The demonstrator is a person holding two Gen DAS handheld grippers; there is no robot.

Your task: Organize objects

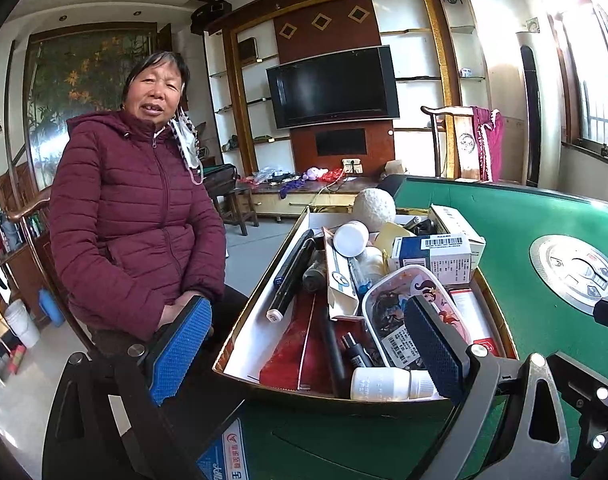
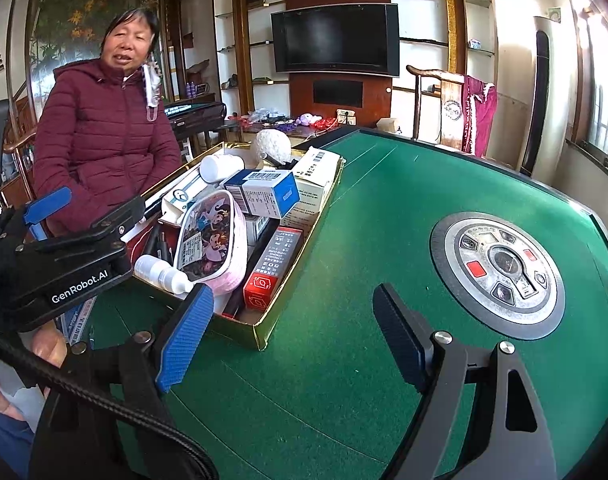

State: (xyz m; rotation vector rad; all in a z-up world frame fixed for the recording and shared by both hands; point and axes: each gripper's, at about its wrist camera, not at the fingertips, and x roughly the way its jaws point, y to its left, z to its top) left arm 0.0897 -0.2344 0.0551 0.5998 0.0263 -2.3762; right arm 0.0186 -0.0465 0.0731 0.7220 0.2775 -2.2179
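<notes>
Seemingly much is done: at the left, the gold-edged cardboard box (image 2: 264, 330) on the green felt tabletop (image 2: 364, 208) already holds a white plastic bottle (image 1: 388, 384), a cartoon-printed pencil case (image 2: 210, 236) and a blue-and-white medicine carton (image 2: 264, 194). The left claw (image 1: 304, 354) hangs released over its near end; rightward, the right claw (image 2: 288, 336) gapes empty above bare felt, with nothing loose visible.

Green table (image 2: 364, 208), gold-edged box (image 2: 264, 330), blue-and-white carton (image 2: 264, 194), cartoon-printed pink case (image 2: 208, 236).

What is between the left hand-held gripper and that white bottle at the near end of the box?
Nothing visible. The left hand-held gripper is open just before the white bottle, which lies atop the clutter against the box's near wall.
</notes>
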